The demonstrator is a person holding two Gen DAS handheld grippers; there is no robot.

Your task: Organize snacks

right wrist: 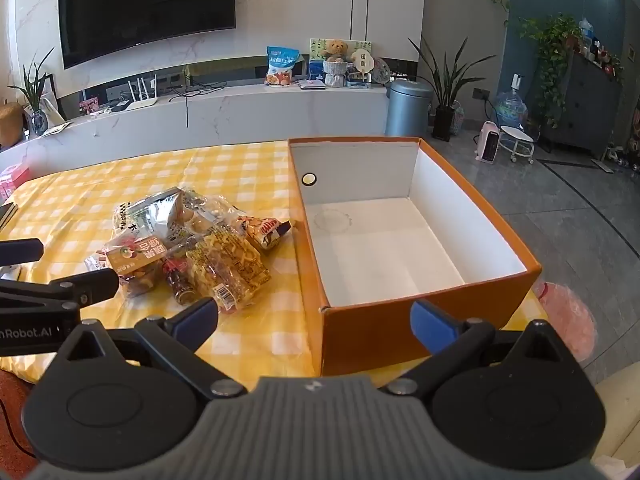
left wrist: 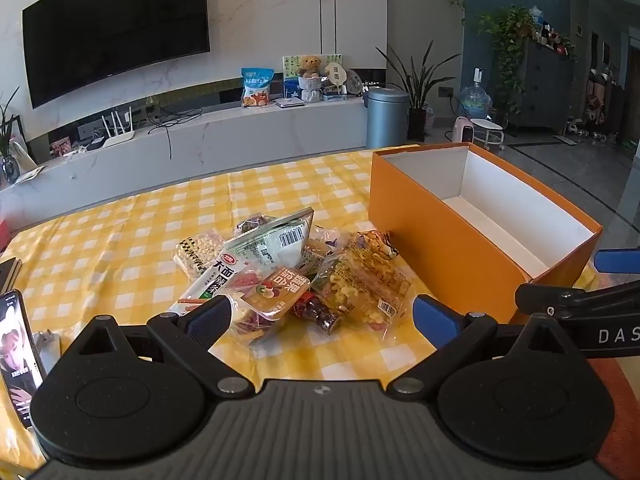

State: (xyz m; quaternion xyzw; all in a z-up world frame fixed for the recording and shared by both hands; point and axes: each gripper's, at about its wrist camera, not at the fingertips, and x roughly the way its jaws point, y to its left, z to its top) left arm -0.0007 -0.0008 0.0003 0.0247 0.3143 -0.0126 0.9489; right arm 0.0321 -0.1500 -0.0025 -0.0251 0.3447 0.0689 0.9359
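1. Lying in a loose heap on the table (left wrist: 120, 216), the snacks (left wrist: 288, 268) are seen at 12 o'clock from the left claw (left wrist: 320, 318), which is spread wide and holds nothing.
2. The right claw (right wrist: 316, 320) is likewise wide apart and empty, aimed at the near wall of the box (right wrist: 360, 332); the heap is seen at its 10 o'clock.
3. The box is open and nothing is seen inside it; it stands just beside the heap, at 2 o'clock from the left claw.
4. The packets are judged light, soft and crinkly, with slippery film; crisp contents could be crushed by a hard squeeze.
5. A sealed edge or flat end is best pinched, as on the yellow pack (left wrist: 360, 284).
6. The small bottle (left wrist: 316, 312) is judged stiffer and heavier, and should be gripped across its body.
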